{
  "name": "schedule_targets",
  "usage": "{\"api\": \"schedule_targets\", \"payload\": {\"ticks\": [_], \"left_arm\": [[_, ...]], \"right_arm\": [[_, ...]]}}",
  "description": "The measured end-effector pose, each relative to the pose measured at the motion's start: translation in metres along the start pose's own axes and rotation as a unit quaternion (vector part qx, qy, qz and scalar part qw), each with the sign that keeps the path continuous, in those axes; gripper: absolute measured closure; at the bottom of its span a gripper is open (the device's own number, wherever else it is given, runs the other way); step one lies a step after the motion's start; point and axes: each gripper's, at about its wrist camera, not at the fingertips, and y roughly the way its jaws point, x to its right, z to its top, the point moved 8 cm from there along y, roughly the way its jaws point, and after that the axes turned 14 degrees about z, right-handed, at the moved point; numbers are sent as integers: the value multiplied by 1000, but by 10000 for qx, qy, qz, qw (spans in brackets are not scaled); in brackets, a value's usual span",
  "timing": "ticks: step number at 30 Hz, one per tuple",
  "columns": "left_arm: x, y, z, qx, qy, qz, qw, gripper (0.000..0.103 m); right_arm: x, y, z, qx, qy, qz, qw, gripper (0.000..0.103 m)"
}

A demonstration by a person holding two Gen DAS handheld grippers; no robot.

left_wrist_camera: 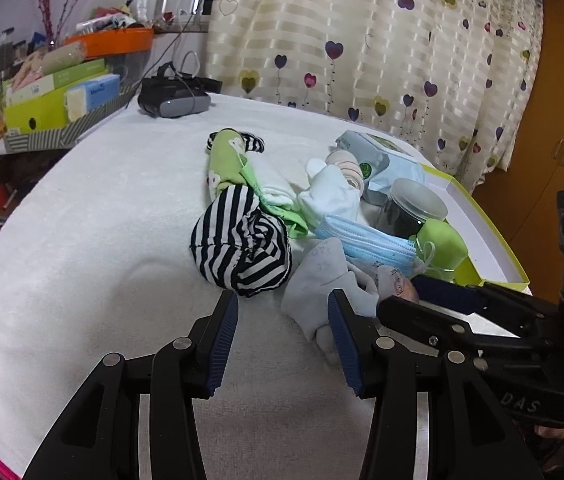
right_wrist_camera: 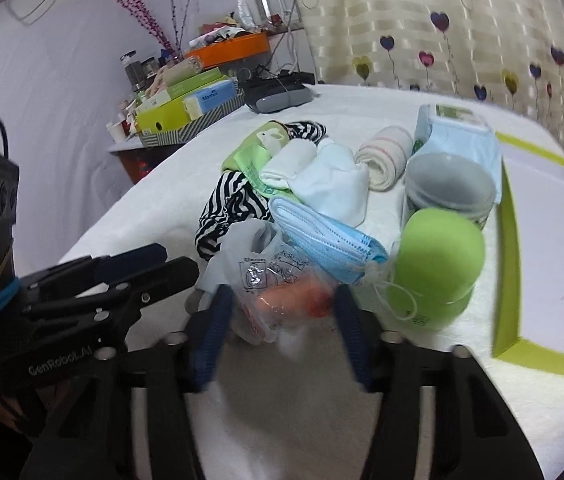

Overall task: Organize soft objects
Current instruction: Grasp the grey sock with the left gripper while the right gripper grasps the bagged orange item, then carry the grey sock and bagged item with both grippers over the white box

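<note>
Soft items are heaped on a white-covered table [left_wrist_camera: 82, 220] beside a green-edged box [right_wrist_camera: 510, 248].

The left gripper [left_wrist_camera: 283, 326] is held apart over bare cloth, its right pad beside a grey sock [left_wrist_camera: 322, 276]. The right gripper [right_wrist_camera: 280, 308] is spread around a clear plastic packet [right_wrist_camera: 278, 292]; whether the pads press it cannot be told. A striped garment [left_wrist_camera: 242, 248] and a blue mask [right_wrist_camera: 322, 232] are seen just behind.

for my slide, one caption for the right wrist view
Right gripper straddles a clear plastic packet beside a blue face mask and green pouch.
</note>
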Motion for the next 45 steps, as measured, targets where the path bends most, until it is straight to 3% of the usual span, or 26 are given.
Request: {"api": "schedule_targets", "payload": {"ticks": [10, 15, 19, 25, 30, 31, 35, 45], "left_arm": [[14, 6, 0, -54, 81, -244, 9997, 57], [26, -1, 1, 6, 109, -479, 9988, 57], [37, -5, 2, 42, 101, -662, 9977, 49], [46, 15, -7, -269, 182, -298, 9990, 48], [50, 20, -9, -262, 230, -172, 9992, 48], [50, 19, -9, -244, 216, -147, 9994, 50], [47, 14, -7, -167, 180, -36, 9997, 73], [36, -16, -4, 139, 69, 104, 9998, 79]], "right_arm": [[7, -12, -11, 87, 180, 10, 9998, 70], [11, -29, -22, 125, 219, -2, 9997, 71], [11, -46, -29, 183, 162, -100, 9997, 71], [14, -61, -33, 317, 169, -103, 9993, 71], [18, -64, -34, 354, 180, -66, 9992, 71], [18, -65, -34, 372, 177, -52, 9991, 71], [18, -73, -33, 483, 159, -34, 9987, 71], [16, -87, -29, 684, 115, -27, 9976, 71]]}}
